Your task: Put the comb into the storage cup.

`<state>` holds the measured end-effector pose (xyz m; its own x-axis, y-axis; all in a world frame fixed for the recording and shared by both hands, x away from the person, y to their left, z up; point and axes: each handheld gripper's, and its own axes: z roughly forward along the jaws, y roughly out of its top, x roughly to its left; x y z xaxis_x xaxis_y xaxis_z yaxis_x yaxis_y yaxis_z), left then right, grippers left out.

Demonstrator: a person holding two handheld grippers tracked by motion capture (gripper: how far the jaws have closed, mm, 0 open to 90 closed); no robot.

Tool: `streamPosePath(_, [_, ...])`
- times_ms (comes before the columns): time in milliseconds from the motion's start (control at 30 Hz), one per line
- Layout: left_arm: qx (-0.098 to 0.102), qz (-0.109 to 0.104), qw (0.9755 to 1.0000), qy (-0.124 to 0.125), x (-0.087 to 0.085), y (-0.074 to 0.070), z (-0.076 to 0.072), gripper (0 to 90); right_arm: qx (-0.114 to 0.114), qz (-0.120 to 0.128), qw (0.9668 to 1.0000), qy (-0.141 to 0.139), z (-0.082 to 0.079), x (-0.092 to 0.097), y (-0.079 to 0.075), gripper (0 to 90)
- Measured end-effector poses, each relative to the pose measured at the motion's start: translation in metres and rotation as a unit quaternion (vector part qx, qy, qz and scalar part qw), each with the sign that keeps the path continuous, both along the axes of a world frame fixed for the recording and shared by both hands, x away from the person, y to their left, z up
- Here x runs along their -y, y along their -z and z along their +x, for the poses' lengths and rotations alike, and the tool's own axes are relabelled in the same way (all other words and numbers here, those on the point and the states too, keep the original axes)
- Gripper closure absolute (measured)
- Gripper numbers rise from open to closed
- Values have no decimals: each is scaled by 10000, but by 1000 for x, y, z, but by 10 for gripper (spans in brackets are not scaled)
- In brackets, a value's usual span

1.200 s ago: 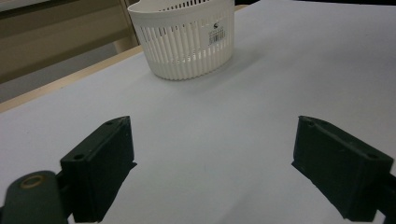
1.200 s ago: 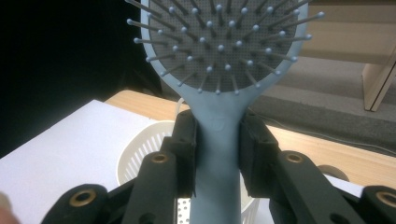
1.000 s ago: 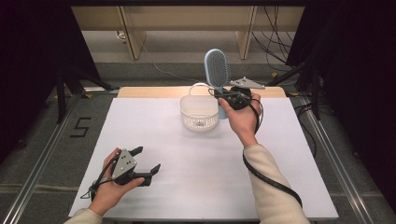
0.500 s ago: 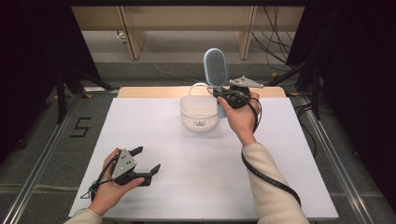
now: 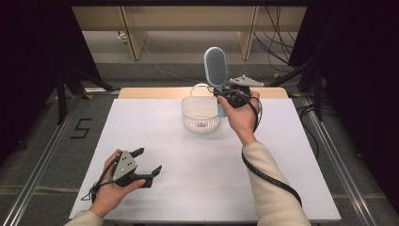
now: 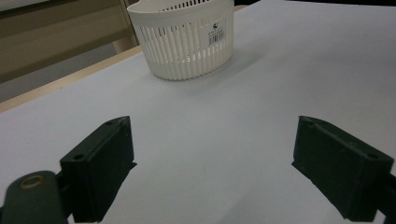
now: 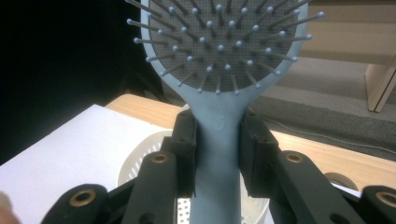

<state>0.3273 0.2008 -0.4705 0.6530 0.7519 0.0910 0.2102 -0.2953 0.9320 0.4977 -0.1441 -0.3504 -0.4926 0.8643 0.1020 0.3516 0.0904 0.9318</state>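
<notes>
At the near left of the table (image 5: pixel 155 207), the left gripper (image 5: pixel 147 163) rests with its jaws wide apart and nothing between them. Farther right stands the white slotted basket (image 5: pixel 200 113). Just beside and above its right rim, the right gripper (image 5: pixel 220 92) clamps the handle of the blue hairbrush (image 5: pixel 216 66), its long axis upright, head pointing up; I judge it goes down into the basket.
</notes>
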Motion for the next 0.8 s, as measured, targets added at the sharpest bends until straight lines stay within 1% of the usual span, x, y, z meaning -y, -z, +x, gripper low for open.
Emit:
streamPosePath(433, [-7,-7,10000,-2,0,0,0,119,-35,14,10000,0,4,-3,0,704])
streamPosePath(800, [-9,-6,10000,-4,0,0,0,119,-21,14,10000,3,6,-5,-2,704])
